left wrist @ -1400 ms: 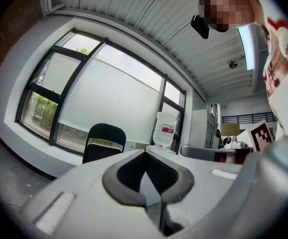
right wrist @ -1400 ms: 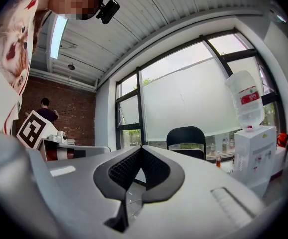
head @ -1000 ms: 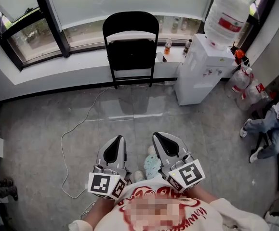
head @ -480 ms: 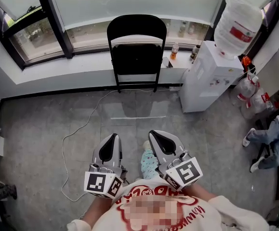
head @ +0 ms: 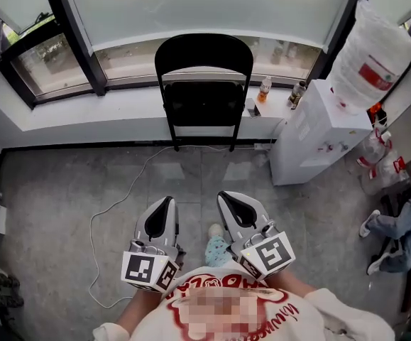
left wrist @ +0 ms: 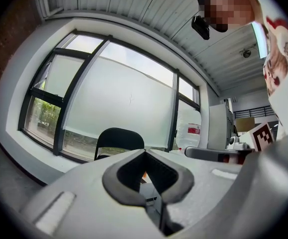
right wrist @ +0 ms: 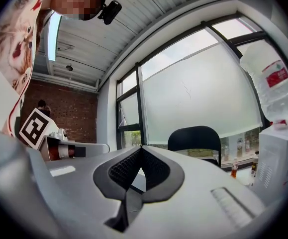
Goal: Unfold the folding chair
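Folding chair (head: 204, 84): folded against sill, well apart | left claw (head: 167, 203), right claw (head: 226, 199): both together, empty | likely risks: floor cable (head: 120, 203) snags a foot; opening chair knocks water dispenser (head: 311, 137).

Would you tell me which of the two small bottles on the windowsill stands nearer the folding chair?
The orange bottle, just right of the folding chair; the darker bottle stands further right, by the water dispenser.

Floor (head: 212, 180) in front of folding chair (head: 204, 94): open. Water dispenser (head: 311, 130) stands close on chair's right in head view. Cable (head: 92, 233) trails front-left. Window sill (head: 84, 112) directly behind.
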A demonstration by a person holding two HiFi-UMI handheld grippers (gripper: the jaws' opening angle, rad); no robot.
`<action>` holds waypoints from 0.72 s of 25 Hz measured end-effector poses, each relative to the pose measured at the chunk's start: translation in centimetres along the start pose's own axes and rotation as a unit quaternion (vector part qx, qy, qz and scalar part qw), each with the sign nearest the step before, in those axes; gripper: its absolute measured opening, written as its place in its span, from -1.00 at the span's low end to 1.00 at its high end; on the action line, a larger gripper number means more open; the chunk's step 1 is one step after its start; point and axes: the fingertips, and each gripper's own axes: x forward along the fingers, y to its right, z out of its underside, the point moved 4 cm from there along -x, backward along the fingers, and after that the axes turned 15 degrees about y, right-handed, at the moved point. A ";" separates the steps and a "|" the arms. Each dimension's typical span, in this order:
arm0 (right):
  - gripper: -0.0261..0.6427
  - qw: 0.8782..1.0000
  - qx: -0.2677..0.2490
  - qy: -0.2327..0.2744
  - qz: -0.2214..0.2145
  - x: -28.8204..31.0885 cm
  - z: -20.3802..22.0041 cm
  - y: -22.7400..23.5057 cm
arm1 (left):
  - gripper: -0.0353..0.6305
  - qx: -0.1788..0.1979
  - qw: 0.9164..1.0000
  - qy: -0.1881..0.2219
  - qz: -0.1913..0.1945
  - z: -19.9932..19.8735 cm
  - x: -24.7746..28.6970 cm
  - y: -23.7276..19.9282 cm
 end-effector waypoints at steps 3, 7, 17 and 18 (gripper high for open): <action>-0.85 1.000 0.003 0.002 -0.003 2.4 -0.3 2.9 | -0.89 0.002 1.000 0.004 -0.006 -0.1 3.5 -0.9; -0.85 1.000 0.002 0.005 -0.008 5.3 -0.4 6.5 | -0.89 0.001 1.000 0.008 -0.007 0.2 8.0 -1.7; -0.85 0.999 0.015 0.002 -0.028 9.7 0.8 12.6 | -0.89 0.012 0.999 0.018 -0.028 1.9 14.6 -3.0; -0.85 0.999 0.019 0.001 -0.031 10.0 1.1 12.8 | -0.89 0.016 0.999 0.015 -0.031 2.0 14.7 -3.2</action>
